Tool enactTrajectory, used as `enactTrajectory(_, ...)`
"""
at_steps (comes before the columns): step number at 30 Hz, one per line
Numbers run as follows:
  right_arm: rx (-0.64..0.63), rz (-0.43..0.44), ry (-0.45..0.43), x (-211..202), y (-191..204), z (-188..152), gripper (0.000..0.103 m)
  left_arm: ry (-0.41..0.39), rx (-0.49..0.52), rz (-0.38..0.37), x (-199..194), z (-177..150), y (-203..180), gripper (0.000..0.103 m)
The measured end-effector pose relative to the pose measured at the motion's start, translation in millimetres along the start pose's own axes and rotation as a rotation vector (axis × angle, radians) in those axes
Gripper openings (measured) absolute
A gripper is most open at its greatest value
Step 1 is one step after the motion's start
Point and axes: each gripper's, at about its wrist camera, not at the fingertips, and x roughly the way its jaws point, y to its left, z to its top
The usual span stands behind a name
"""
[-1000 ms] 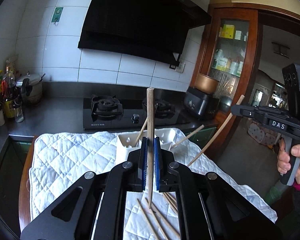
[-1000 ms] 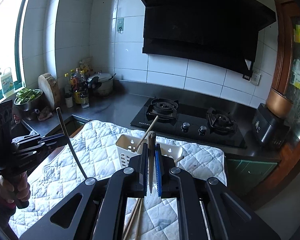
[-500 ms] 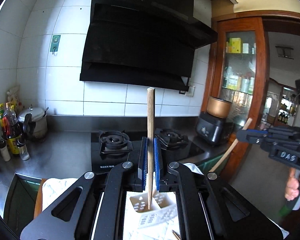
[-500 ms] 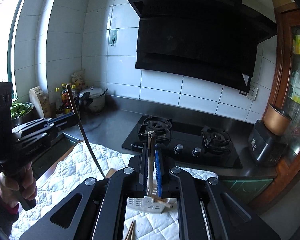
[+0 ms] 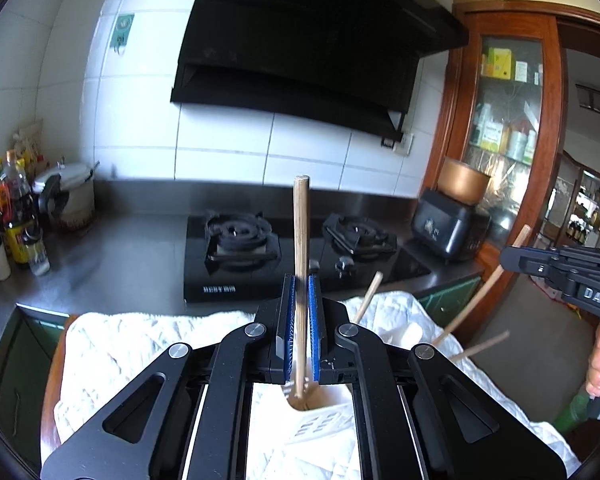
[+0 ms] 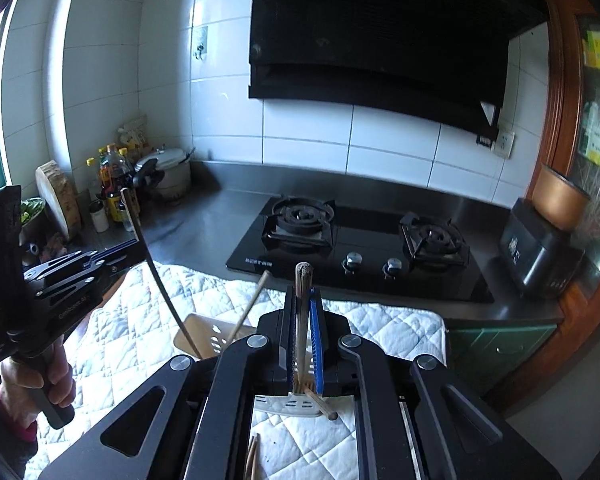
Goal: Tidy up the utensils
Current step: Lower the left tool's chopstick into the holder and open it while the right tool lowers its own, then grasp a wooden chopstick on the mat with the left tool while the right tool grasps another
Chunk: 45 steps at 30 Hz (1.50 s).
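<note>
Two grippers each clamp one chopstick over a white holder on a quilted cloth. The left gripper (image 5: pixel 300 324) has its blue pads closed on a pale wooden chopstick (image 5: pixel 301 240) that stands nearly upright, its lower tip down inside the holder (image 5: pixel 320 404), just at the mouth of a compartment. In the right wrist view that same gripper (image 6: pixel 112 252) shows at the left, held by a hand (image 6: pixel 36 380), the stick slanting down into the left end of the holder (image 6: pixel 204 332). The right gripper (image 6: pixel 302 332) is likewise shut on a darker chopstick (image 6: pixel 302 304), upright, its lower end at the holder's rim; whether it is inside a compartment cannot be told. In the left wrist view the right gripper (image 5: pixel 512 256) appears at the right edge, its stick (image 5: pixel 480 296) tilting down toward the cloth (image 5: pixel 140 344). Further chopsticks (image 5: pixel 368 296) already lean out of the holder, and loose ones (image 6: pixel 254 456) lie on the cloth near the lower edge. Behind the cloth is a black gas hob (image 6: pixel 352 248) on a steel counter (image 5: pixel 132 248), with bottles (image 6: pixel 114 184) and a pot (image 6: pixel 168 172) at the left.
</note>
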Motion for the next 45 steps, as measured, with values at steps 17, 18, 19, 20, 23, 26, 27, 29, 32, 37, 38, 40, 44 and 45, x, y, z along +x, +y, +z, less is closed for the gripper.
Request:
enactTrajectory(17, 0.047, -0.018, 0.034, 11.3, -11.0, -24.1, 0.023, 0.019, 0.009, -0.008, -7.6, -9.4, -3.7, 0.009)
enactTrajectory(18, 0.050, -0.018, 0.023, 4.6, -11.8, -24.5, 0.025, 0.015, 0.011, -0.011, -12.6, -9.6, -4.6, 0.009)
enactTrajectory(19, 0.052, -0.016, 0.015, -2.3, -12.3, -25.0, 0.025, 0.012, 0.015, -0.013, -18.9, -9.8, -5.6, 0.009)
enactTrajectory(20, 0.054, -0.011, 0.006, -10.5, -12.2, -27.0, 0.026, 0.010, 0.018, -0.015, -25.1, -10.6, -7.4, 0.009)
enactTrajectory(23, 0.045, -0.005, -0.015, -35.8, -9.4, -40.3, 0.033, 0.006, 0.020, -0.022, -48.5, -18.4, -11.6, 0.020)
enactTrajectory(26, 0.026, 0.008, -0.014, -57.0, -1.9, -63.7, 0.034, -0.006, 0.030, -0.019, -73.7, -32.7, -16.3, 0.031)
enactTrajectory(27, 0.018, 0.009, -0.010, -63.0, 1.4, -73.7, 0.036, -0.003, 0.032, -0.019, -81.3, -38.5, -17.6, 0.031)
enactTrajectory(29, 0.007, 0.018, -0.001, -73.2, 8.2, -96.0, 0.039, 0.012, 0.029, -0.023, -95.1, -51.4, -17.8, 0.031)
enactTrajectory(32, -0.005, 0.038, 0.022, -83.9, 19.7, -134.2, 0.039, 0.037, 0.014, -0.028, -115.6, -75.1, -16.3, 0.031)
enactTrajectory(37, 0.010, 0.064, 0.056, -91.8, 33.6, -198.5, 0.039, 0.106, -0.023, -0.029, -139.8, -121.4, -14.9, 0.031)
enactTrajectory(38, 0.012, 0.062, 0.060, -91.6, 36.5, -210.4, 0.039, 0.120, -0.024, -0.026, -142.5, -131.2, -15.6, 0.031)
enactTrajectory(40, 0.024, 0.074, 0.076, -88.7, 42.3, -232.6, 0.039, 0.150, -0.023, -0.023, -146.5, -151.5, -17.3, 0.031)
enactTrajectory(44, 0.036, 0.088, 0.128, -76.0, 52.8, -266.8, 0.039, 0.211, -0.029, -0.027, -149.2, -186.8, -21.1, 0.031)
enactTrajectory(45, 0.042, 0.086, 0.135, -72.9, 53.2, -272.8, 0.039, 0.222, -0.033, -0.023, -149.4, -194.2, -22.1, 0.031)
